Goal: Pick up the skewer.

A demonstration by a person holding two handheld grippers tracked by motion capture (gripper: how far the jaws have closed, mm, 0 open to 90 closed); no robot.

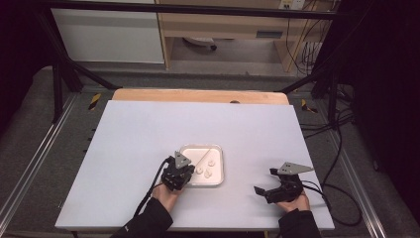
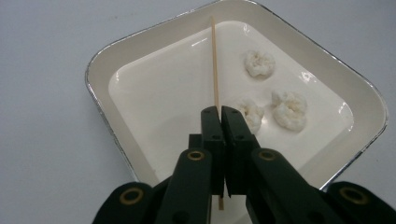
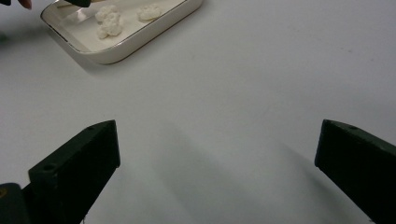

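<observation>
From above, my left gripper (image 1: 179, 173) sits at the near left edge of the white tray (image 1: 218, 168) on the white table (image 1: 138, 139), while my right gripper (image 1: 277, 188) rests well apart to the right. Along my left jaws, they are pressed together on a thin wooden skewer (image 2: 215, 65) that runs across the tray beside three white shrimp-like pieces (image 2: 289, 109). Along my right jaws, they stand wide apart over bare table, gripping nothing, the tray (image 3: 140, 37) far ahead to the left.

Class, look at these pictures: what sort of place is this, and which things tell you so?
Probably a lab recording station: a white tabletop inside a black metal frame, loose black cables alongside, and pale wooden office furniture behind.
</observation>
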